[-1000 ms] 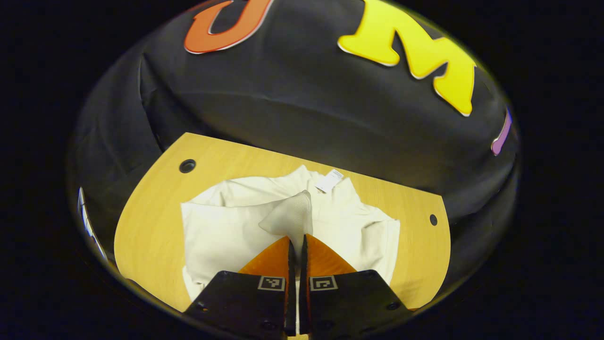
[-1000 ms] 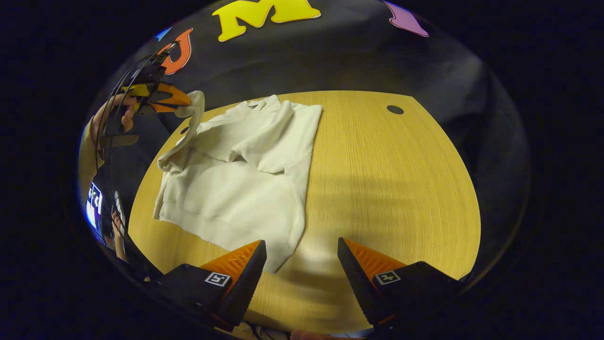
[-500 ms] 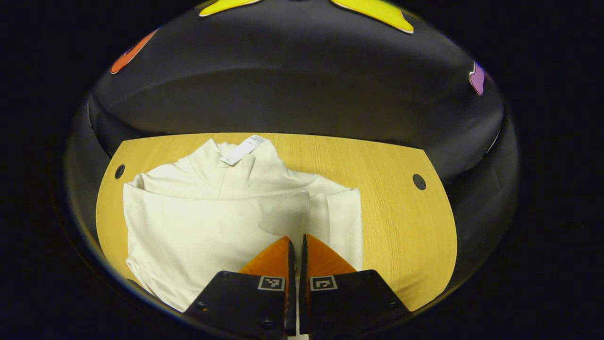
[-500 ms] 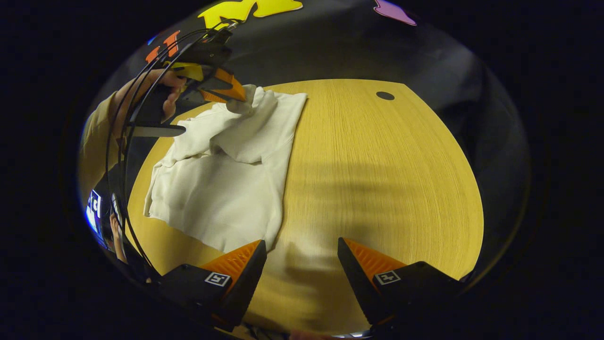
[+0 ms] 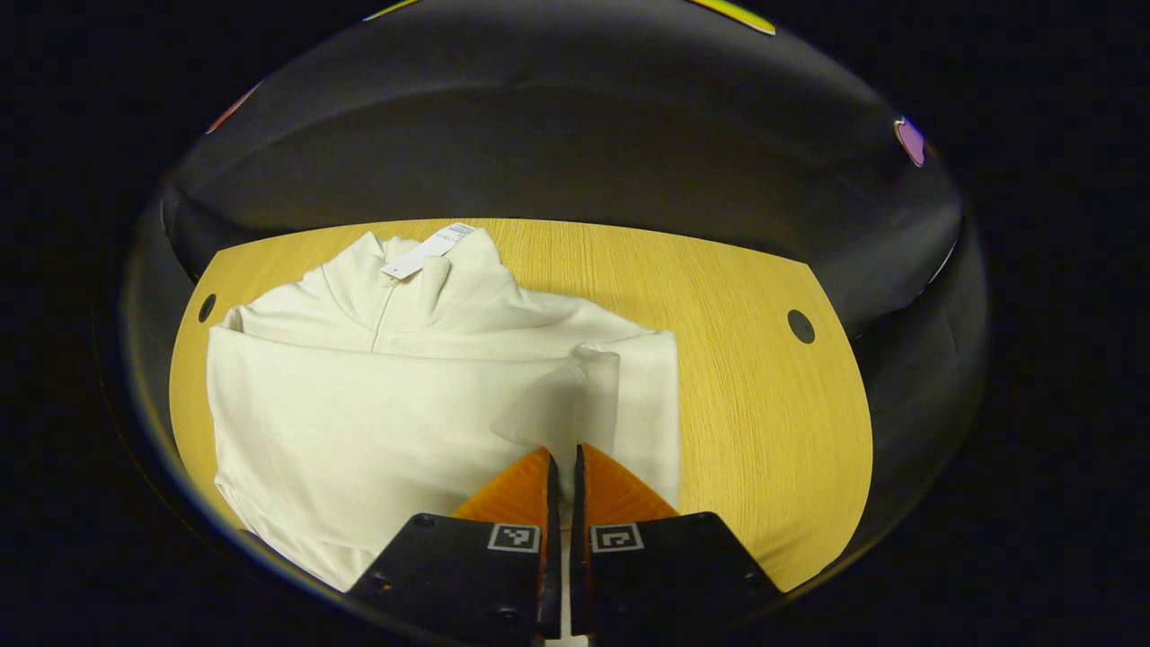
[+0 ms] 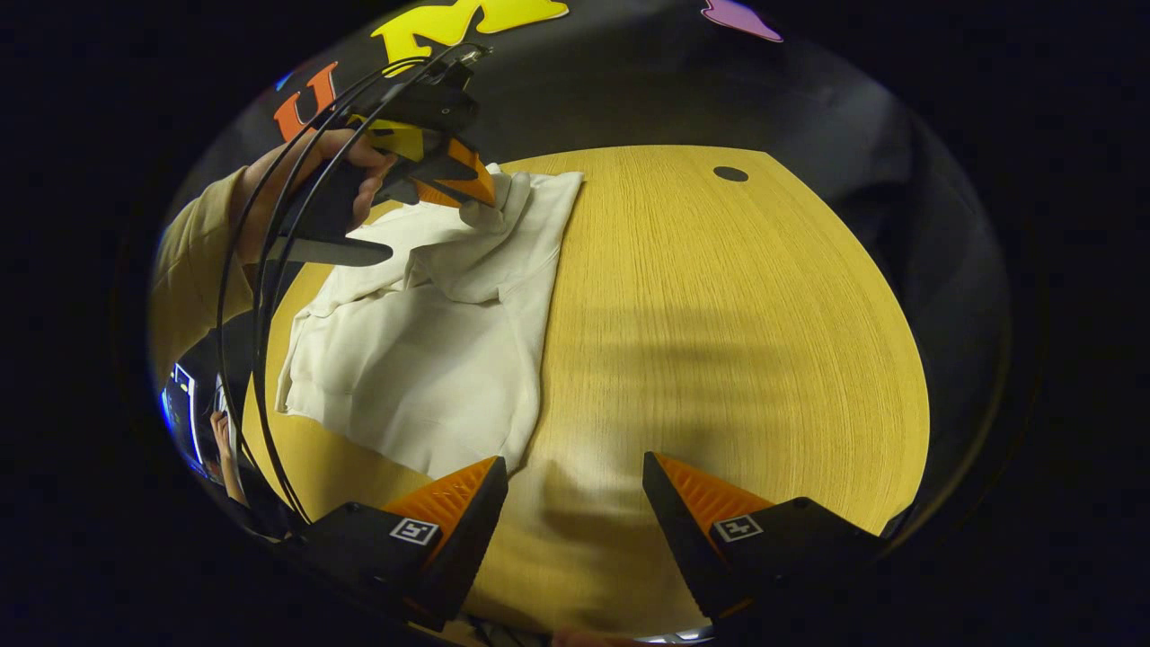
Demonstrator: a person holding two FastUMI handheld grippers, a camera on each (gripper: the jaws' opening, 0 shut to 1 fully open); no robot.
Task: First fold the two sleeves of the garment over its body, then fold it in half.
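A cream sweatshirt point(image 5: 359, 404) lies flat on the wooden table point(image 5: 764, 422), collar and white tag point(image 5: 429, 250) toward the far edge. My left gripper point(image 5: 563, 454) is shut on the sleeve cuff point(image 5: 557, 409), holding it low over the body near the garment's right side. In the right gripper view the sweatshirt point(image 6: 431, 350) lies at the left. There the left gripper point(image 6: 476, 193), held by a hand point(image 6: 305, 180), pinches the cuff over the upper body. My right gripper point(image 6: 575, 476) hovers open above bare table beside the hem corner, holding nothing.
The table has round cable holes point(image 5: 800, 326) near its far corners point(image 6: 729, 173). Bare wood point(image 6: 737, 341) spreads to the right of the garment. Black cloth wall surrounds the table. A yellow sleeve point(image 6: 184, 270) and cables point(image 6: 260, 296) sit at the left in the right gripper view.
The left gripper has carried the sleeve cuff across and down over the sweatshirt's body, from raised at the side to low near the far right. The right gripper has stayed open and nearly still.
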